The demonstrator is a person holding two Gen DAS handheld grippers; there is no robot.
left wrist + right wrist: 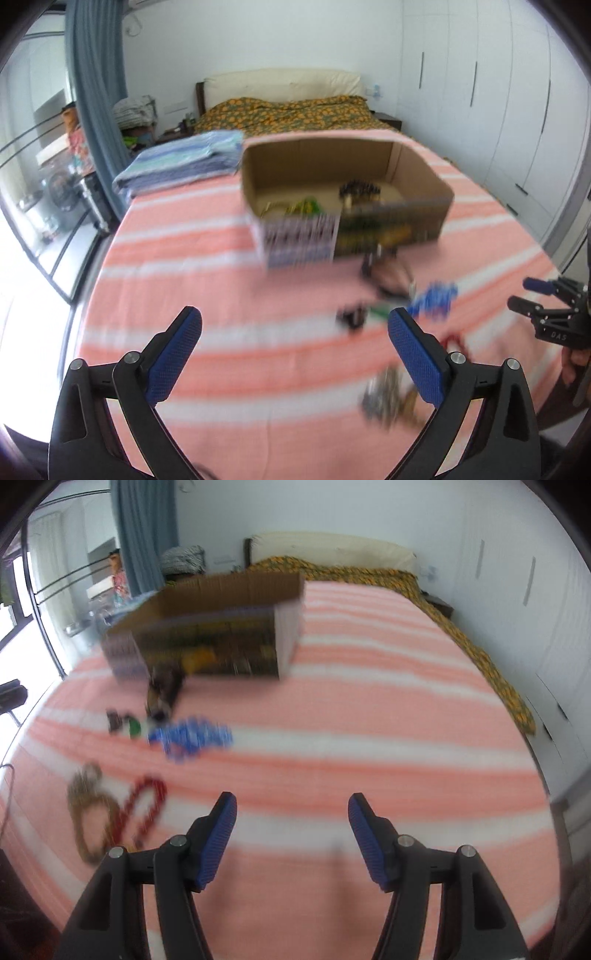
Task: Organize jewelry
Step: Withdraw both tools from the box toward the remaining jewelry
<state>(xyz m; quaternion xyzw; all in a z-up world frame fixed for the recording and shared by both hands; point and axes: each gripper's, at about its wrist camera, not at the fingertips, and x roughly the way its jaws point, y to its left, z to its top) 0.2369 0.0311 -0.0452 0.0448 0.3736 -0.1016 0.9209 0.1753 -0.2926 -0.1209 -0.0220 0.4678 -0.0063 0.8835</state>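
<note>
- Pink-and-white striped cloth (332,738) covers the bed I am working over, in a bedroom with white wardrobes on one side and a window on the other; both views are blurred.
- Nearest me, my left gripper (294,339) has its blue-padded fingers spread wide apart, holding nothing and hovering above bare cloth.
- My right gripper (291,825) is likewise spread wide and empty, also above bare cloth.
- Just beyond the left gripper's right-hand finger lies a smeared grey-gold chain (388,398), the closest piece to that side.
- From the right wrist view, a tan rope loop (86,812) and a red bead strand (144,808) lie side by side, down and to the left of my right fingers, their long axes running roughly away from me.
- Further out, a blue bead cluster (192,738) sits ahead and left of the right gripper, and ahead and right of the left one.
- Near it are small dark and green pieces (123,723), too blurred to name.
- Farthest, the cardboard box (421,173) stands open-topped with a few items already inside.
- My judgement: the loose jewelry lies between my two hands, so either reaches inward; the left looks nearer the chain, the right nearer the red strand.
</note>
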